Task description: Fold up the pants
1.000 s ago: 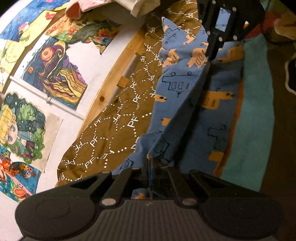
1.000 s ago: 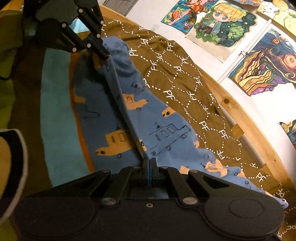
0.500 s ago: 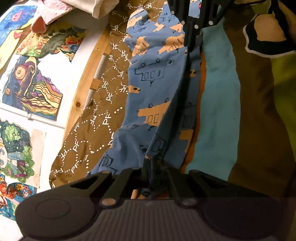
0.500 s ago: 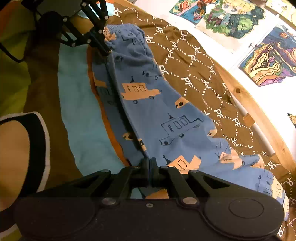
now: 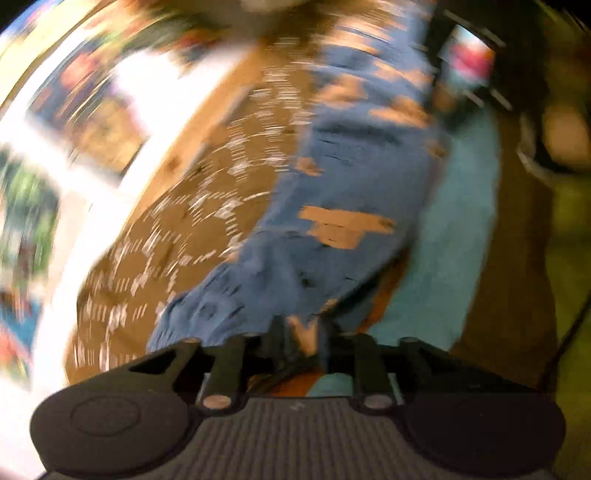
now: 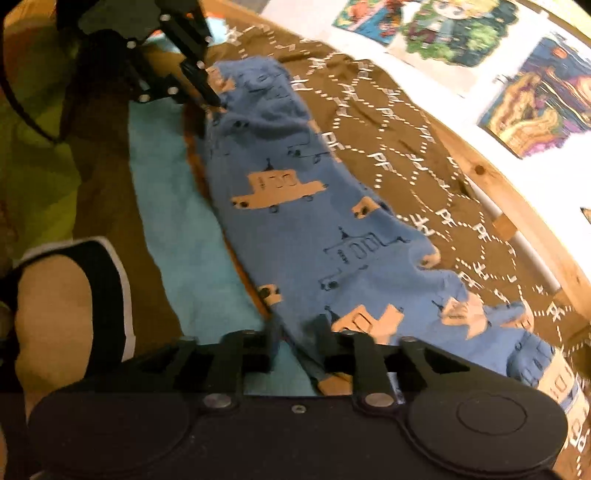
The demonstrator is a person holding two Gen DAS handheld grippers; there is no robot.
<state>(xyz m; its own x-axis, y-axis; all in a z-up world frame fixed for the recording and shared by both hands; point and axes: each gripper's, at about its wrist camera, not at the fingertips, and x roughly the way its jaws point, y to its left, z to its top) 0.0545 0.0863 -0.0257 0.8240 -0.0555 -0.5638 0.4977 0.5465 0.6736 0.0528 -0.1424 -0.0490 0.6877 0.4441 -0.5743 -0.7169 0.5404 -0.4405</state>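
- Where the brown patterned sheet (image 6: 388, 122) meets a teal blanket (image 6: 177, 206), lying lengthwise: blue pants (image 6: 303, 221) printed with orange vehicles, folded along their length, one long edge over an orange strip at the blanket's border.
- In the right wrist view, right gripper (image 6: 297, 341) low at the near end of the pants, jaws parted after just opening; blue cloth between the fingers but not visibly pinched.
- At the far end of the pants in the same view, left gripper (image 6: 218, 105) with fingertips at the cloth's top corner; from here, impossible to tell how far apart they stand.
- In the left wrist view, heavily smeared by motion blur, left gripper (image 5: 299, 332) with jaws spread a little after just opening; a fold of blue and orange cloth in the gap, contact with the pads impossible to judge through the blur.
- Pants (image 5: 351, 166) stretching away from it up the frame, brown sheet (image 5: 207, 206) to the left, teal blanket (image 5: 454, 229) to the right.
- At the top right of that blurred view, the right gripper's dark frame only; fingers not made out.
- Along the sheet's far side, a wooden bed rail (image 6: 513, 195), and behind it a white wall with colourful drawings (image 6: 458, 29).
- At the left edge of the right wrist view, a bare knee (image 6: 51, 314) below a black hem with white trim, on the bedding.
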